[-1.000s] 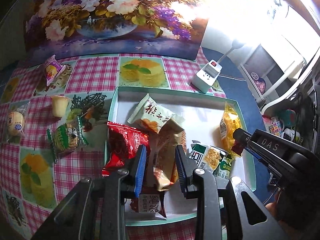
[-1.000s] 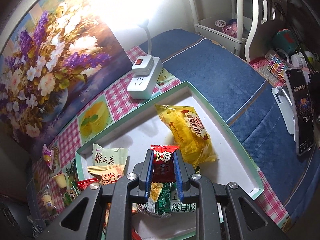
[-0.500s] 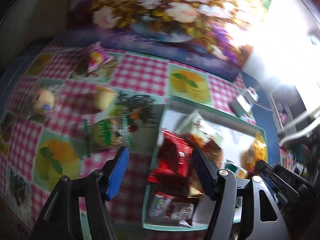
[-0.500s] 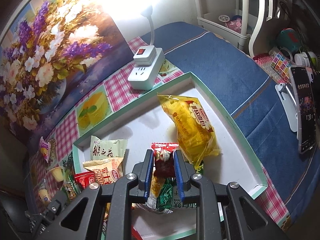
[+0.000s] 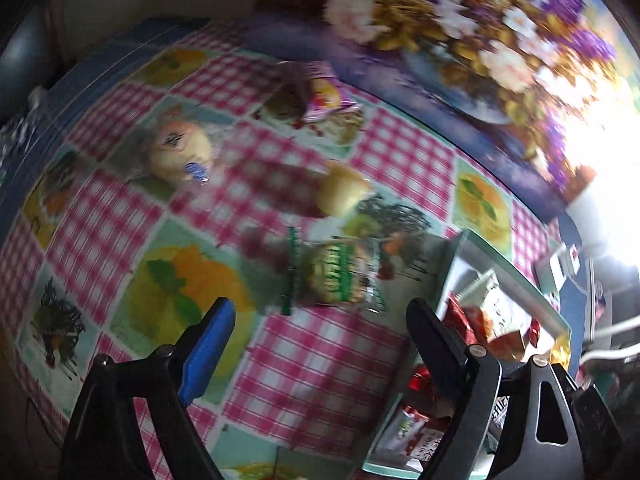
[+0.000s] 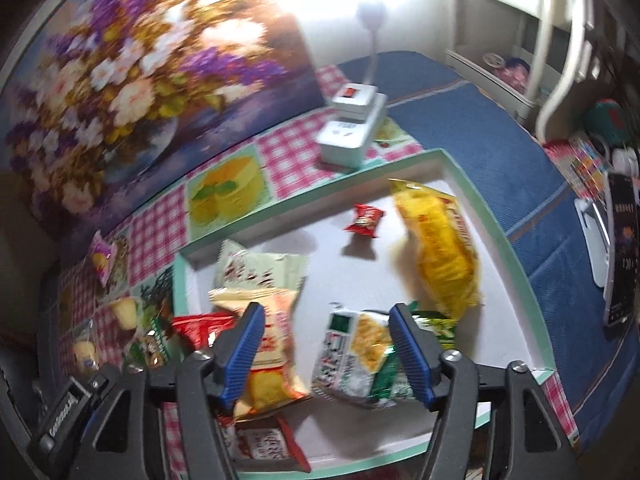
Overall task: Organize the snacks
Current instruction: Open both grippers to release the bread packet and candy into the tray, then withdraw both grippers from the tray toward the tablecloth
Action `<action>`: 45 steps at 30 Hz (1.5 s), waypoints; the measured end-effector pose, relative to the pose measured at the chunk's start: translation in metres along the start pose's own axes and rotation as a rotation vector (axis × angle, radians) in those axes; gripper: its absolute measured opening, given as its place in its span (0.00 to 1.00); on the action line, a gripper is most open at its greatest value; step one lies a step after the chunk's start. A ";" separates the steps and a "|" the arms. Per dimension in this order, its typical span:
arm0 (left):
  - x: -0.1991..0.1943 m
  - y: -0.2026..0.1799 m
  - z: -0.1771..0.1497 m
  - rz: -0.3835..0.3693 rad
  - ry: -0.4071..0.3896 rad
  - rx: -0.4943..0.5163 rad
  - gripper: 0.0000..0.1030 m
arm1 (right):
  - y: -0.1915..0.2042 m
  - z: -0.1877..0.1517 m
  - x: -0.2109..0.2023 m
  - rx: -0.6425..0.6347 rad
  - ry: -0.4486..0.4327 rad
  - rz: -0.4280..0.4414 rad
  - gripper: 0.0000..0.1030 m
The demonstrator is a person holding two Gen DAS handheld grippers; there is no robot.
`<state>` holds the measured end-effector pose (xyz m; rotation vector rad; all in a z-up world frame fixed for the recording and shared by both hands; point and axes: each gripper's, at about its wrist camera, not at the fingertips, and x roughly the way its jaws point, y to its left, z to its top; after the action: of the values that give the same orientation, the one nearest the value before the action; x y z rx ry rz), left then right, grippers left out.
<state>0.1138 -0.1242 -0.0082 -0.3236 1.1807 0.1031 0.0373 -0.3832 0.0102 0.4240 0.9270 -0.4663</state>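
- Looking through the left wrist view, the left gripper (image 5: 316, 344) hangs over the checked bench (image 5: 328, 368) with its jaws wide and opening, nothing between them. The green-striped snack packet (image 5: 336, 276) lies just past the fingertips at 12 o'clock, outside the tray (image 5: 516, 276), which sits at 3 o'clock. Further out are a round bun in clear wrap (image 5: 180, 152) at 10 o'clock, a small yellow cake (image 5: 344, 192) at 12 and a pink packet (image 5: 324, 92) beyond it.
- The risk here is likely a glancing grasp: the picture is blurred, and a thin crinkly packet lying flat could slide off across the slick cloth, or one fingertip could snag the cloth itself.
- In the right wrist view, the right gripper (image 6: 328, 348) is above the tray, its jaws apart, opening and empty. The small red sweet (image 6: 364, 220) lies loose on the tray floor at 12 o'clock, near the yellow bag (image 6: 440, 248) at 1 o'clock.
- Directly under the fingers are a peach wafer packet (image 6: 272, 344) and a green-and-white packet (image 6: 356, 356). Dropping lower could likely crush or drag them; sweeping out toward 8 o'clock risks clipping the left gripper, seen there.
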 end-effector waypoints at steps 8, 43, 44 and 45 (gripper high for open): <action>-0.007 0.041 0.014 0.049 -0.036 -0.109 0.97 | 0.064 -0.024 -0.006 -0.175 -0.016 0.072 0.88; -0.008 0.126 0.056 0.047 -0.086 -0.278 0.97 | 0.134 -0.056 0.023 -0.354 0.007 0.148 1.00; -0.008 0.127 0.057 0.046 -0.090 -0.280 0.97 | 0.135 -0.055 0.022 -0.355 0.006 0.150 1.00; -0.009 0.128 0.057 0.046 -0.093 -0.281 0.97 | 0.136 -0.054 0.021 -0.357 0.003 0.154 1.00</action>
<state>0.1300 0.0149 -0.0053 -0.5331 1.0818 0.3233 0.0877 -0.2467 -0.0162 0.1681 0.9507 -0.1539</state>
